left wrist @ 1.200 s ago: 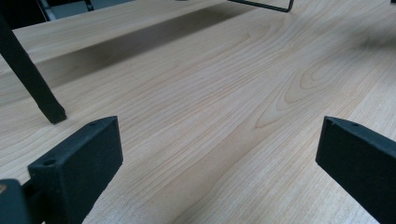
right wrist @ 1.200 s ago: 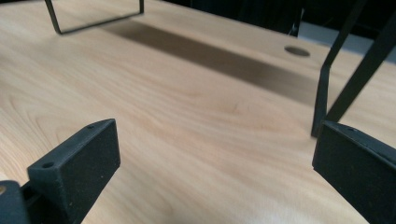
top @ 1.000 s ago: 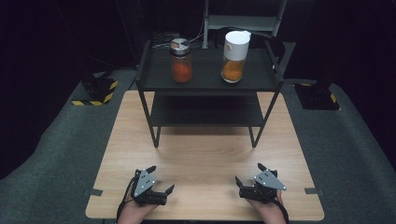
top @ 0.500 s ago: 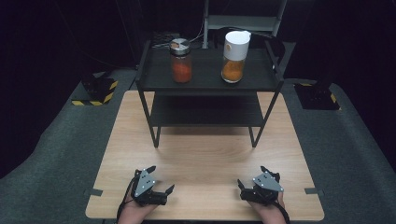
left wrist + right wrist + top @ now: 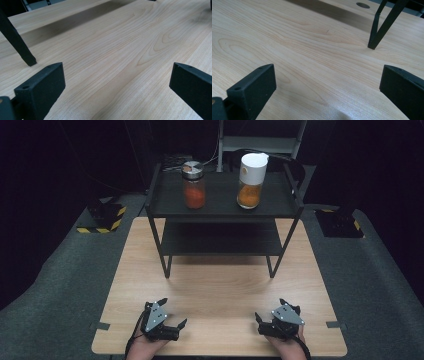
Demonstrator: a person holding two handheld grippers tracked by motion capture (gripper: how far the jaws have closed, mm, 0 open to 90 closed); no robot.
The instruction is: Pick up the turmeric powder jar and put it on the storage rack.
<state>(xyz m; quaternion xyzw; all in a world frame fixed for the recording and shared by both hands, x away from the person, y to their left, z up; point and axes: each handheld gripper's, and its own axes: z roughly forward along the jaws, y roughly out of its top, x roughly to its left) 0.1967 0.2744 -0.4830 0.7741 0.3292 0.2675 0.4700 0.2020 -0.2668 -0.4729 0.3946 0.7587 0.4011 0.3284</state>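
High view: left gripper and right gripper low at near table edge, jaws spread, empty. Jar and bottle far off on rack top; likely rigid, smooth, weighty; best gripped mid-body. Left gripper view: wide open, bare wood ahead. Right gripper view: same, rack leg ahead.

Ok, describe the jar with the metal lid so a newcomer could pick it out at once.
On the wooden table stands a black two-tier shelf. Two containers sit apart on its top tier; the jar is the left one. It is clear glass with reddish-orange contents and a flat silver lid, while its neighbour, the bottle, is taller with a white cap.
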